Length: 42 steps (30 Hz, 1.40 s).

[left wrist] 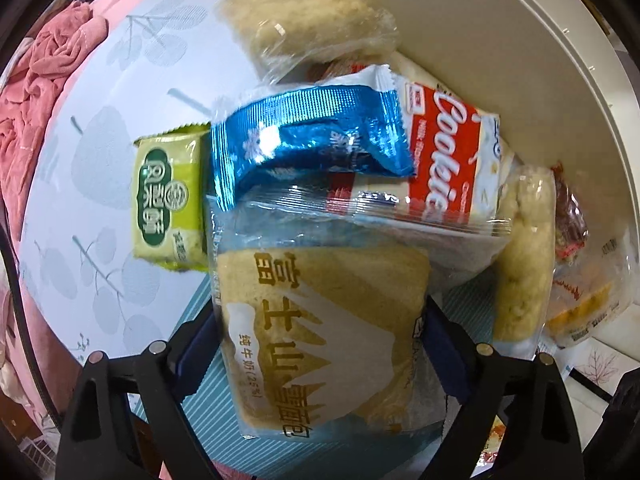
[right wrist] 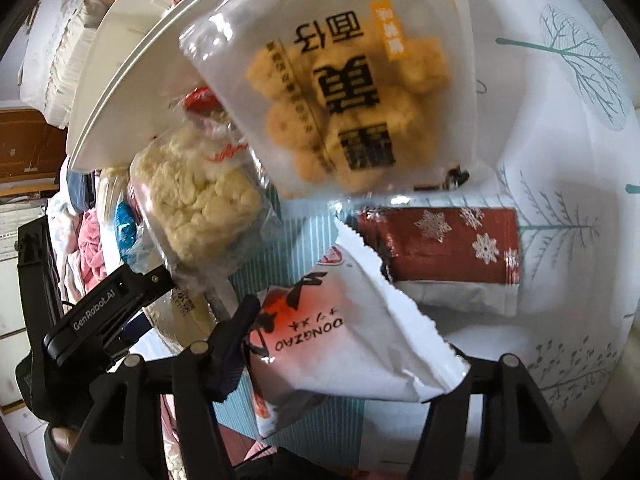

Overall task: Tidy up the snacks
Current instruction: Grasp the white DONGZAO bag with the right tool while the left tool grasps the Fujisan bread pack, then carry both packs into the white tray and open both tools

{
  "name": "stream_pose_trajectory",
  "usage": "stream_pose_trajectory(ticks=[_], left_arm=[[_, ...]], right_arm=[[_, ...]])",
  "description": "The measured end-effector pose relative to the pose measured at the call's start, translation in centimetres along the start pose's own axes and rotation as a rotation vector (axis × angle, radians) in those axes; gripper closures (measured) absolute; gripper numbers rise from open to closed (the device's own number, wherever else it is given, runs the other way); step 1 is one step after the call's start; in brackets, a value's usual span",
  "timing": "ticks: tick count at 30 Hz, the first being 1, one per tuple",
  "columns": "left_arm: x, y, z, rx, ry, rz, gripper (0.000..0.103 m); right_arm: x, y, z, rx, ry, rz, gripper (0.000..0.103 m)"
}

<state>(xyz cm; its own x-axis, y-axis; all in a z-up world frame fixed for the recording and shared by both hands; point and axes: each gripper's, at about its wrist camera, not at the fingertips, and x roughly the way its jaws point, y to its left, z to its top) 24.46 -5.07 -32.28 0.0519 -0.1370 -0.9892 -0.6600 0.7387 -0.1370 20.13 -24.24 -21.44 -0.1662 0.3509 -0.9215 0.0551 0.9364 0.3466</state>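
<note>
My left gripper [left wrist: 320, 344] is shut on a clear-wrapped bread pack [left wrist: 320, 332] with gold characters. Beyond it lie a blue foil snack [left wrist: 312, 140], a red and white Cookies pack [left wrist: 444, 152], a green biscuit pack [left wrist: 168, 204] and a rice-crisp pack [left wrist: 308, 20]. My right gripper [right wrist: 352, 356] is shut on a white and red Dongzao packet [right wrist: 340, 340]. Ahead of it lie a red snowflake packet [right wrist: 444, 248], a clear bag of yellow puffs [right wrist: 348, 96] and a pale rice-crisp pack [right wrist: 200, 196]. The left gripper's body [right wrist: 104, 308] shows at left.
A white tray wall [left wrist: 500, 60] stands behind the pile, also in the right wrist view [right wrist: 132, 76]. The tablecloth [left wrist: 120, 80] has a leaf print. Pink fabric [left wrist: 44, 72] lies at the left edge. A second rice-crisp pack [left wrist: 524, 256] leans at right.
</note>
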Motion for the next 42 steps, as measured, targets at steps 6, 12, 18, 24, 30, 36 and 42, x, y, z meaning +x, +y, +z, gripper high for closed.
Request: stream_pose_trajectory(ticks=[6, 12, 18, 24, 30, 36, 42], left_arm=[[-0.3, 0.9, -1.8, -0.027, 0.016, -0.001, 0.013], [-2.3, 2.0, -3.8, -0.045, -0.015, -0.011, 0.013], [-6.2, 3.2, -4.7, -0.059, -0.056, -0.022, 0.013], [-10.5, 3.7, -4.8, -0.058, -0.104, -0.038, 0.013], [-14.8, 3.4, -4.7, -0.003, -0.139, -0.062, 0.013], [-18.3, 2.4, -2.9, 0.095, -0.180, -0.068, 0.012], [-21.0, 1.2, 0.1, 0.197, -0.212, -0.056, 0.012]], right_arm=[[-0.1, 0.5, -1.5, -0.036, 0.011, 0.012, 0.043], [-1.4, 1.3, -2.8, -0.120, -0.021, 0.019, 0.045], [-3.0, 4.5, -3.9, -0.253, -0.081, 0.024, 0.045], [-5.8, 7.8, -4.7, -0.420, -0.180, 0.022, 0.045], [-8.7, 10.9, -5.4, -0.569, -0.295, 0.009, 0.045], [-11.1, 13.1, -4.9, -0.626, -0.391, -0.014, 0.045], [-12.5, 14.9, -3.2, -0.592, -0.476, -0.032, 0.045]])
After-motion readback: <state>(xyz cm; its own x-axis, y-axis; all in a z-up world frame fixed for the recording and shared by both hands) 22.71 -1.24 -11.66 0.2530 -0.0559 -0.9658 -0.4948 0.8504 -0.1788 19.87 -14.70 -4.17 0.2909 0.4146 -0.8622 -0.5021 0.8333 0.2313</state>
